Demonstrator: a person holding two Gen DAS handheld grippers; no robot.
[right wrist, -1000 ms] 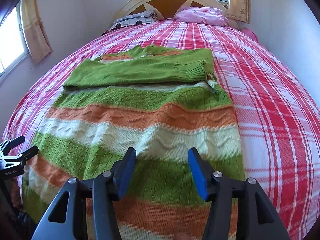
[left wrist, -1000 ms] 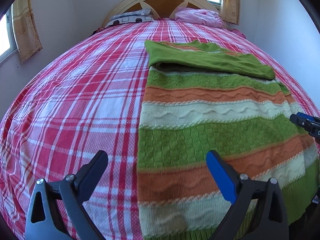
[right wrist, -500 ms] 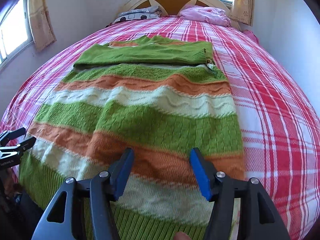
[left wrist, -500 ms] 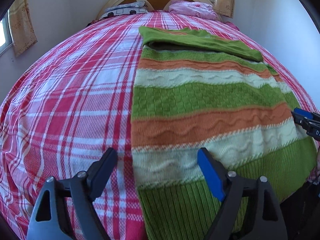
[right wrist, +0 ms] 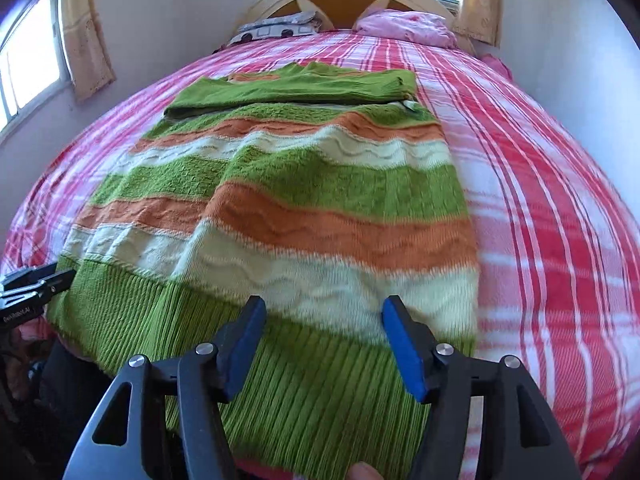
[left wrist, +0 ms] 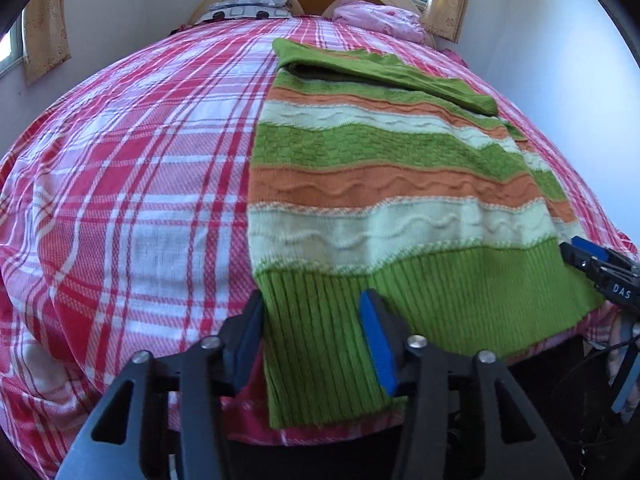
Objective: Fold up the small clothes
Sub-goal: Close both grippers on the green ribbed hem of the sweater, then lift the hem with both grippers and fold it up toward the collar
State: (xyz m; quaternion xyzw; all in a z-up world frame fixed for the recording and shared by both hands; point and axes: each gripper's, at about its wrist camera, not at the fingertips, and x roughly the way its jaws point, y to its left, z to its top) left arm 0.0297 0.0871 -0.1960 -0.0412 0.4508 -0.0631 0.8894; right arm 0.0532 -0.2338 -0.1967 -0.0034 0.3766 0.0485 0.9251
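Ribbed green hem of the knitted sweater (left wrist: 320,344) lies between your left gripper (left wrist: 312,336) fingers, which have just been narrowing, not yet pinching; your right gripper (right wrist: 324,340) gapes over wavy orange-cream stripes; beyond, plaid bed (left wrist: 132,184).

"DAS" on right claw (left wrist: 600,268)

left gripper (left wrist: 312,332): angled down, jaws just been closing, still apart, sweater hem between them
right gripper (right wrist: 324,336): angled down, jaws apart
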